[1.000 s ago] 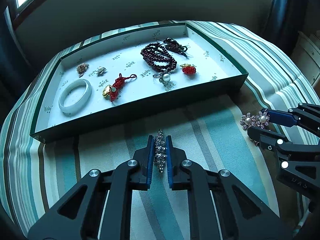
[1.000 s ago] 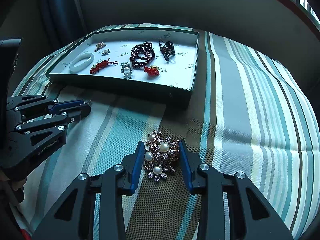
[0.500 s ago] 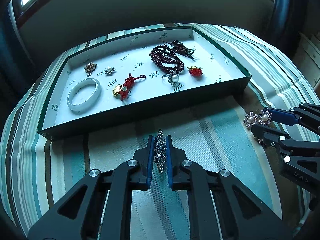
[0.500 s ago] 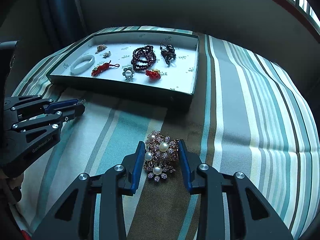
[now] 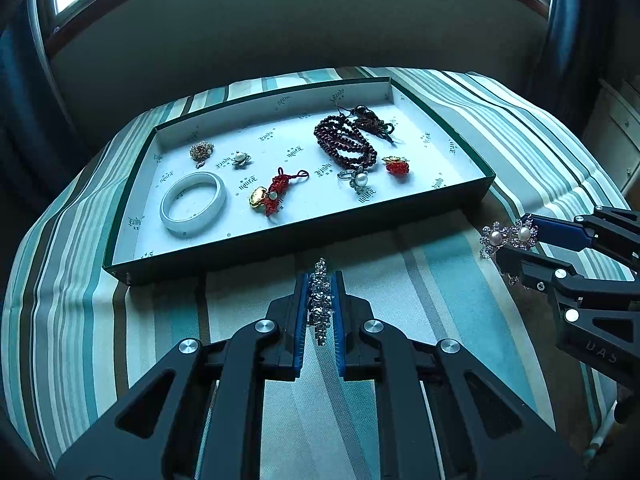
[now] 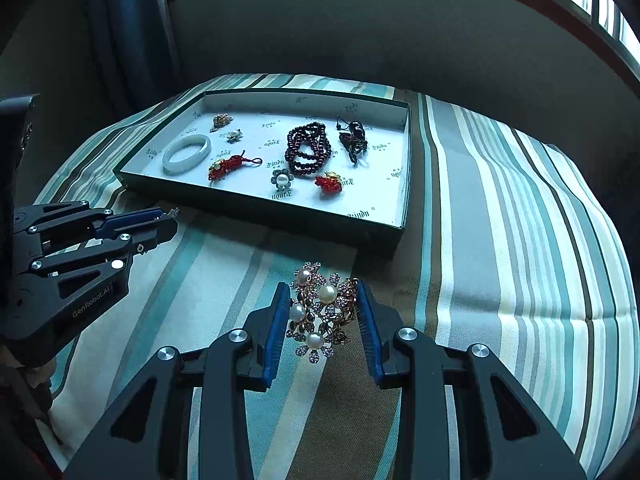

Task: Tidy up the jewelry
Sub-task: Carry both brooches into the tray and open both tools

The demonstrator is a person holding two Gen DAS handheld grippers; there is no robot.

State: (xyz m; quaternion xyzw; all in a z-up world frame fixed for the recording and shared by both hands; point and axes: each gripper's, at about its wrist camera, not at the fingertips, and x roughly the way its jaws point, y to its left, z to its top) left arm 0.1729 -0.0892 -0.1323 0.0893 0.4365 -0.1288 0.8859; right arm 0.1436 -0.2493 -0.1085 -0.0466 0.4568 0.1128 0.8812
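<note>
My left gripper (image 5: 320,300) is shut on a silver rhinestone piece (image 5: 320,304), held edge-on above the striped cloth, just short of the tray's near wall. My right gripper (image 6: 323,312) is shut on a pearl flower brooch (image 6: 320,312), held above the cloth near the tray's right front corner; the brooch also shows in the left wrist view (image 5: 508,236). The green tray (image 5: 280,236) with white lining holds a white bangle (image 5: 193,202), a red knot charm (image 5: 276,192), dark red beads (image 5: 344,144), a pearl ring (image 5: 358,179) and other small pieces.
The tray (image 6: 260,204) sits on a table under a teal, white and brown striped cloth (image 6: 500,220). A dark wall and windows lie behind it. A white cabinet (image 5: 616,132) stands at the right. The left gripper shows in the right wrist view (image 6: 160,224).
Both grippers have pulled back and risen a little with their pieces still held; the tray now looks farther away in both views.
</note>
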